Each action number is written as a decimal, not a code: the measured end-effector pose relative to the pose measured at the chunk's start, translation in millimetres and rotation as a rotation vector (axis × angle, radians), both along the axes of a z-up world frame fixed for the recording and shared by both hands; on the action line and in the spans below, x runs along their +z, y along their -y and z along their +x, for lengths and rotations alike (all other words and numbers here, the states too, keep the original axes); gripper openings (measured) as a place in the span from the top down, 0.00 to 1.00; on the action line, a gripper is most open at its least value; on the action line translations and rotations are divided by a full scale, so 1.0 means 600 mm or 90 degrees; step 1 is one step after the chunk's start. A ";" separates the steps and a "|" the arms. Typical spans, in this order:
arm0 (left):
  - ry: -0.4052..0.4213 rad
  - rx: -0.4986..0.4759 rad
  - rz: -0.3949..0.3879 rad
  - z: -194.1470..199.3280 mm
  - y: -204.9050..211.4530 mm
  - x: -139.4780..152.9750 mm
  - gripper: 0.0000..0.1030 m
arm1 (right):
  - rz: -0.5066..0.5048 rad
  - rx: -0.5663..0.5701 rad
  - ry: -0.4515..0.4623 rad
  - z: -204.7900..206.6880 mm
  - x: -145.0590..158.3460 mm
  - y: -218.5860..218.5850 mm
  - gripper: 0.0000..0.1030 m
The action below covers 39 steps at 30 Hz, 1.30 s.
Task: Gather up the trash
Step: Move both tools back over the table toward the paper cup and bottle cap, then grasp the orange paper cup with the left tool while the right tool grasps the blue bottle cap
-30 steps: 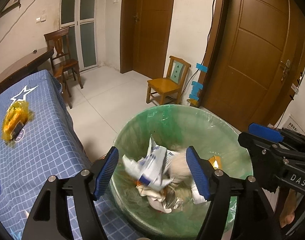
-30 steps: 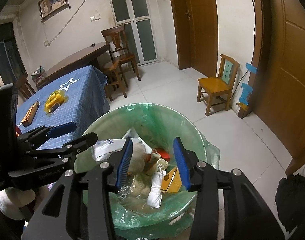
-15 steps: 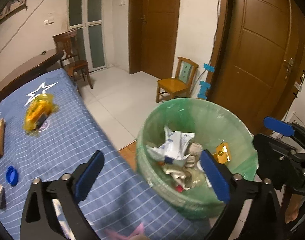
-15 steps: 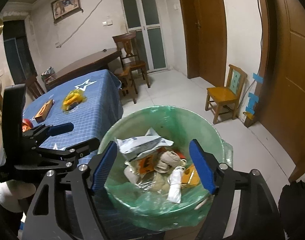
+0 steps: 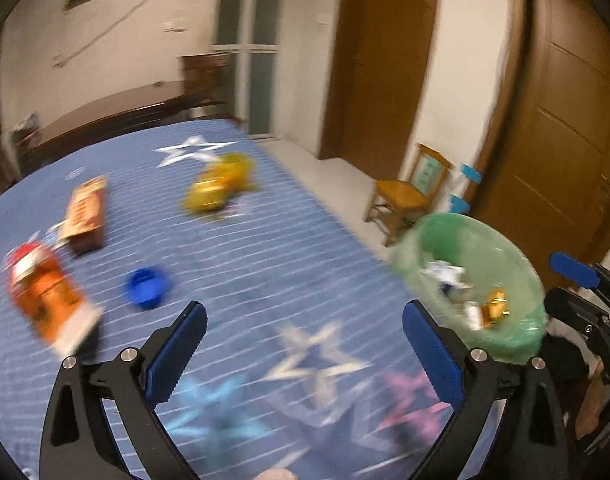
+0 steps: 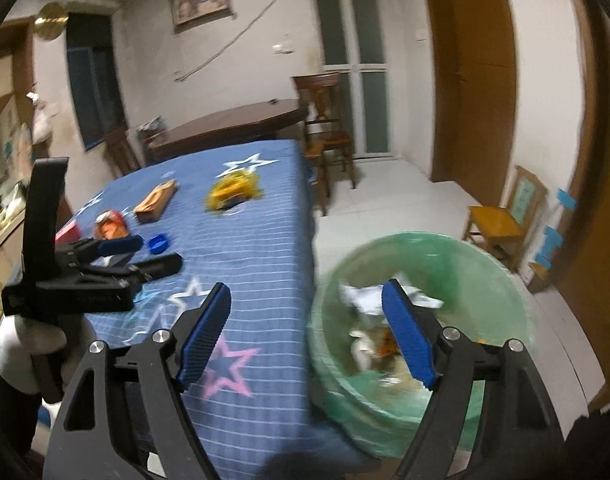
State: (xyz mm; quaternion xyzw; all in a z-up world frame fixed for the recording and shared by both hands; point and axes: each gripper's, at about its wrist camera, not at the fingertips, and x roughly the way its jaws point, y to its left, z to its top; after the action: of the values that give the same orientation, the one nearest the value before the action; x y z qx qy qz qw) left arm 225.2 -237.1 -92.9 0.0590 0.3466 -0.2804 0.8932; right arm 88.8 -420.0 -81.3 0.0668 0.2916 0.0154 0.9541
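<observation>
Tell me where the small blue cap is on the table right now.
In the left wrist view the blue cap lies on the blue tablecloth, left of centre, between the orange packet and the open left gripper.

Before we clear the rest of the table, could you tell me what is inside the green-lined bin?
The green-lined bin holds crumpled white paper, an orange-yellow wrapper and other blurred scraps. Whatever lies beneath that pile, and the bin's bottom, is covered and cannot be seen.
</observation>
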 end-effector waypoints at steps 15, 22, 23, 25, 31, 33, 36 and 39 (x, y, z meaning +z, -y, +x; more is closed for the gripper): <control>-0.035 0.210 -0.043 0.051 -0.332 -0.015 0.05 | 0.044 0.235 -0.054 0.186 -0.032 -0.232 0.44; -0.046 0.266 -0.058 0.062 -0.405 -0.024 0.05 | 0.004 0.249 -0.085 0.275 -0.044 -0.310 0.72; -0.044 0.271 -0.058 0.063 -0.411 -0.024 0.05 | -0.009 0.251 -0.084 0.282 -0.043 -0.323 0.72; -0.043 0.280 -0.060 0.066 -0.417 -0.021 0.05 | -0.037 0.255 -0.077 0.293 -0.040 -0.347 0.72; -0.037 0.307 -0.069 0.068 -0.446 -0.020 0.05 | -0.128 0.332 -0.079 0.287 -0.043 -0.432 0.72; -0.033 0.320 -0.073 0.064 -0.462 -0.021 0.05 | -0.102 0.411 -0.070 0.260 -0.035 -0.441 0.72; -0.041 0.334 -0.080 0.066 -0.482 -0.024 0.05 | -0.067 0.410 -0.063 0.244 -0.026 -0.417 0.72; -0.055 0.316 -0.084 0.068 -0.481 -0.028 0.05 | -0.045 0.369 -0.060 0.239 -0.021 -0.378 0.72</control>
State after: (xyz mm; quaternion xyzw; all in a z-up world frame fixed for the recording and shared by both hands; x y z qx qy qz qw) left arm 266.0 51.4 -109.8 -0.0981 0.3695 -0.0772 0.9208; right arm 232.3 -193.1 -94.0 -0.0522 0.3429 0.2738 0.8971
